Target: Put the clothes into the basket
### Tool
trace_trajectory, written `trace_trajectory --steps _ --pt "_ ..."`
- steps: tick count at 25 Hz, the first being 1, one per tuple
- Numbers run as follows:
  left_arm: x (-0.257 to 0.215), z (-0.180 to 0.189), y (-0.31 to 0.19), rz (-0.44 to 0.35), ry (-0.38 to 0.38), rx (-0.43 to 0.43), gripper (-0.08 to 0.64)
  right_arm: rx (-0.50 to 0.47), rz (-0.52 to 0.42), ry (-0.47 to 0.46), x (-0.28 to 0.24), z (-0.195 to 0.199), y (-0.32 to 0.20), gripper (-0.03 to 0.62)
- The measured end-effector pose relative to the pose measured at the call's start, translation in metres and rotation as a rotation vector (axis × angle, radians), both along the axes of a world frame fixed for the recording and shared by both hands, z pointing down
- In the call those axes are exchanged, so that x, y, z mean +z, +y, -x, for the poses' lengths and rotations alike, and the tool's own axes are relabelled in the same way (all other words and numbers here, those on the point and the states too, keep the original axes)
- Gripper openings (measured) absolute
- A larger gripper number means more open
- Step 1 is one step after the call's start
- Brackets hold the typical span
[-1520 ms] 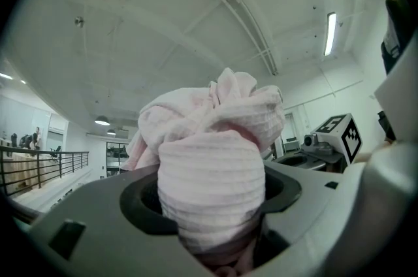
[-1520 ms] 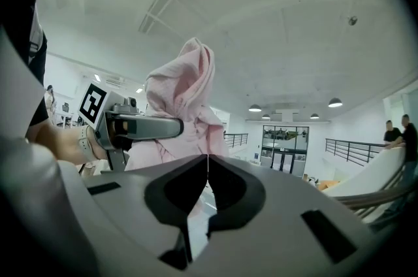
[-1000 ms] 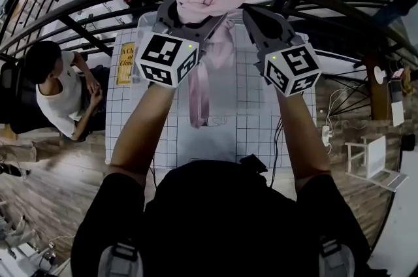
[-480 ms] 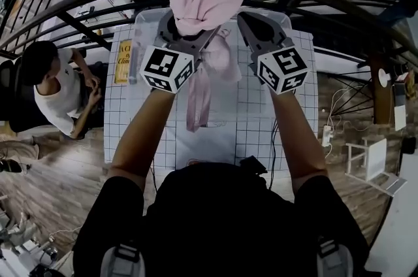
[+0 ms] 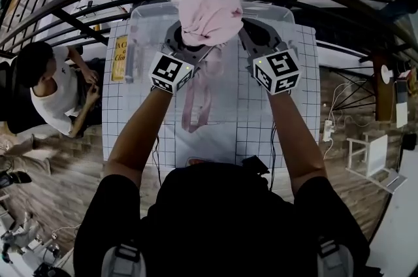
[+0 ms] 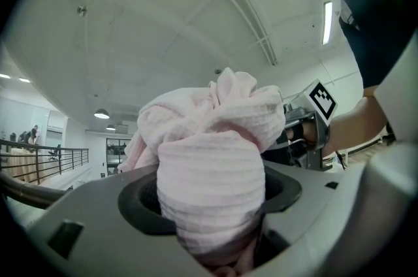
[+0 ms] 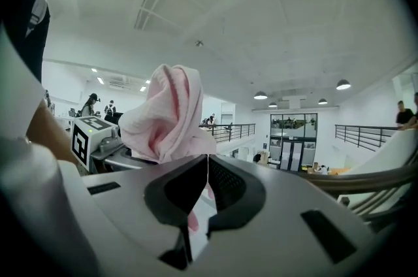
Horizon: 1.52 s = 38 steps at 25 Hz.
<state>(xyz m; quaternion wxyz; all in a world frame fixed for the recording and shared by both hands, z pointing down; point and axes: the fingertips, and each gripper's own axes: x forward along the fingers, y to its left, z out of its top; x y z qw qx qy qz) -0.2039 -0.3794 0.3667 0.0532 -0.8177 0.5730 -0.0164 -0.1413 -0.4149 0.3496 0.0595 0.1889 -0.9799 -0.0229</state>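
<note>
Pink ribbed cloth [image 5: 209, 16] is sitting in a bunch high over the far end of the white grid-marked counter [image 5: 287, 112]. It is right above the clear plastic basket [image 5: 138, 27], and one long piece is hanging down. The left gripper [image 5: 189, 47] is doing the holding: its fingers [image 6: 85, 217] are spread wide and squeezing a thick roll of the cloth, so nothing is slipping out. The right gripper [image 5: 248, 26] is hovering close beside the bunch with its fingers [image 7: 228, 194] pressed together. A bit of pink is showing in the slit, but I cannot tell if it is pinched. Holding the cloth high is probably keeping it off the basket's rim.
</note>
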Motion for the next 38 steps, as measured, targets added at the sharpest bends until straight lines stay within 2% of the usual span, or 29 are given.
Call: trace_trajectory --steps 7,17,22,30,38 --pt "0.059 -0.006 -0.006 0.105 -0.051 0.04 0.331 0.069 0.031 0.048 0.039 -0.012 -0.014 0.018" --pt "0.131 -0.015 -0.01 0.3 -0.2 0.112 0.331 0.141 0.07 0.094 0.075 -0.031 -0.032 0.018" --pt "0.168 -0.02 -0.004 0.418 -0.292 0.167 0.331 0.135 0.094 0.096 0.089 -0.031 -0.033 0.018" --pt "0.221 -0.035 0.014 0.623 -0.532 0.346 0.333 0.11 0.102 0.124 0.107 -0.023 -0.033 0.018" --pt "0.266 -0.047 0.033 0.769 -0.638 0.5 0.333 0.036 0.098 0.198 0.133 -0.01 -0.021 0.018"
